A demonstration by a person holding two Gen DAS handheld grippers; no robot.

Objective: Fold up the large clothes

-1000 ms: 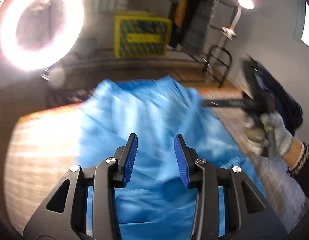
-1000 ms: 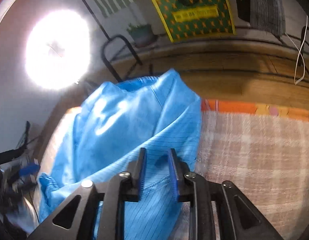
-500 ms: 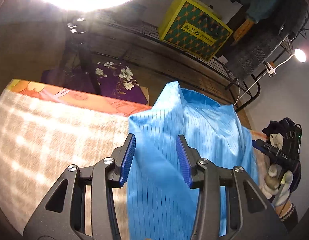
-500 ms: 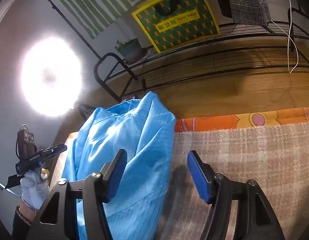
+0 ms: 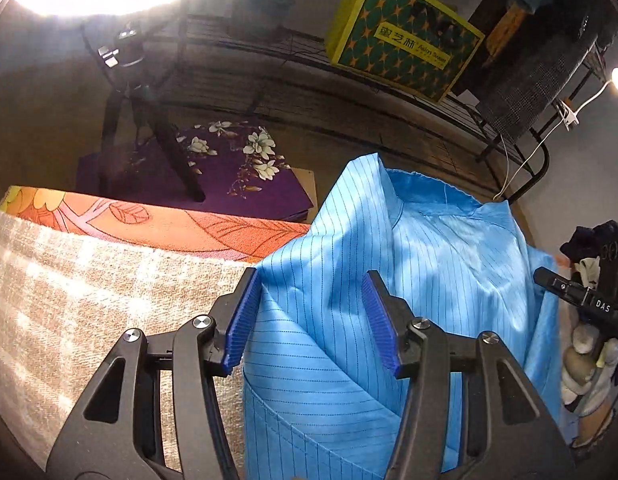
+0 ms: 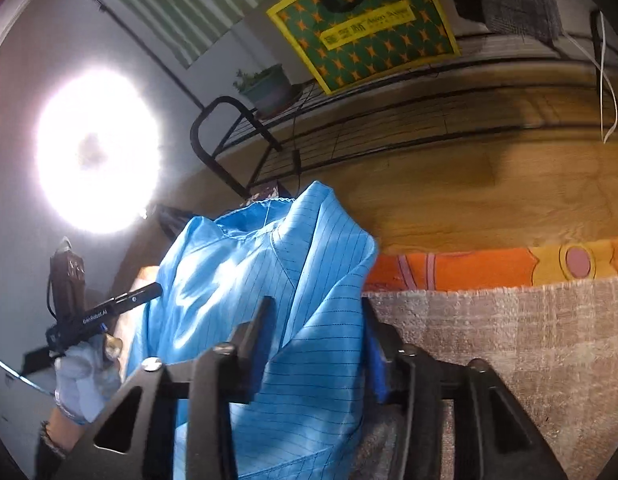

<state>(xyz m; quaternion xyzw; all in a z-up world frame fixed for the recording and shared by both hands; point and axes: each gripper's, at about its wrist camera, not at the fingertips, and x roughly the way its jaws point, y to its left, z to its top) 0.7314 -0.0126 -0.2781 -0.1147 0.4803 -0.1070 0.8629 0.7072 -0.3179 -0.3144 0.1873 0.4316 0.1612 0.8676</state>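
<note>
Glossy blue pinstriped garment, collar raised in a stiff peak, lies in smooth folds on a coarse beige plaid woven cover edged by an orange floral cloth. Left gripper, ribbed blue pads opening, straddles a fabric ridge without pressing it. Right gripper is closing around a fold, contact indeterminate.

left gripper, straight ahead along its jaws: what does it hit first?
Most likely the pinstriped blue fabric garment. The left gripper has its jaws opening, with a raised fold of that cloth showing between them and no pad pressing it. Depth is unclear; the beige checked woven mat lies off to one side.
</note>
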